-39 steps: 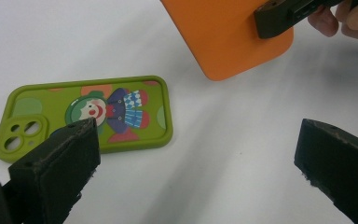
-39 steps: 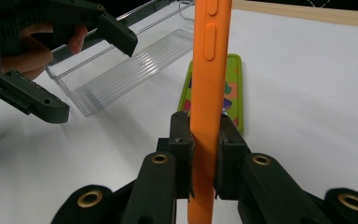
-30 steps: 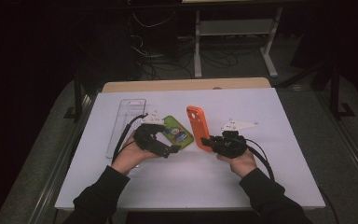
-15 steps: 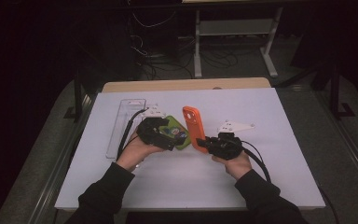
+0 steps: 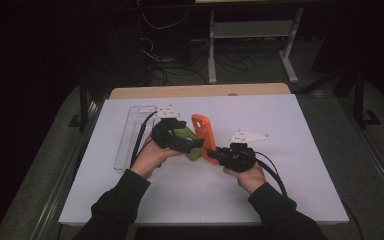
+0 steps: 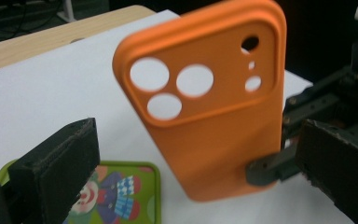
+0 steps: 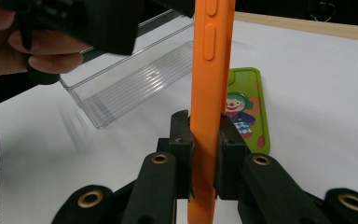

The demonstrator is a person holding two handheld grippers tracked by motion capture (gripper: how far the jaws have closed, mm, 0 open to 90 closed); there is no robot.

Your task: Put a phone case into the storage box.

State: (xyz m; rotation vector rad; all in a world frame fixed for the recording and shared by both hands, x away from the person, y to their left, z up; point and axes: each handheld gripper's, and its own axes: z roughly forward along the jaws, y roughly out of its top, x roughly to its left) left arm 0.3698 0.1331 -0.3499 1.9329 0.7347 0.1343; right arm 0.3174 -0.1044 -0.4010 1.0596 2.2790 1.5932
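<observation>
One tool [image 7: 204,154] clamping orange case [image 7: 209,70]

The room beyond is dark; overhead light falls evenly on the white table [image 5: 290,165]. Close up, the orange phone case [image 6: 214,107] looks soft and slightly blurred.

Green case [image 6: 116,196] cut off by bottom edge; orange case [image 7: 209,93] cropped top and bottom.

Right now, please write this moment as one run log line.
right gripper: shut on orange case | left gripper: open, facing it | green case: flat on table
</observation>
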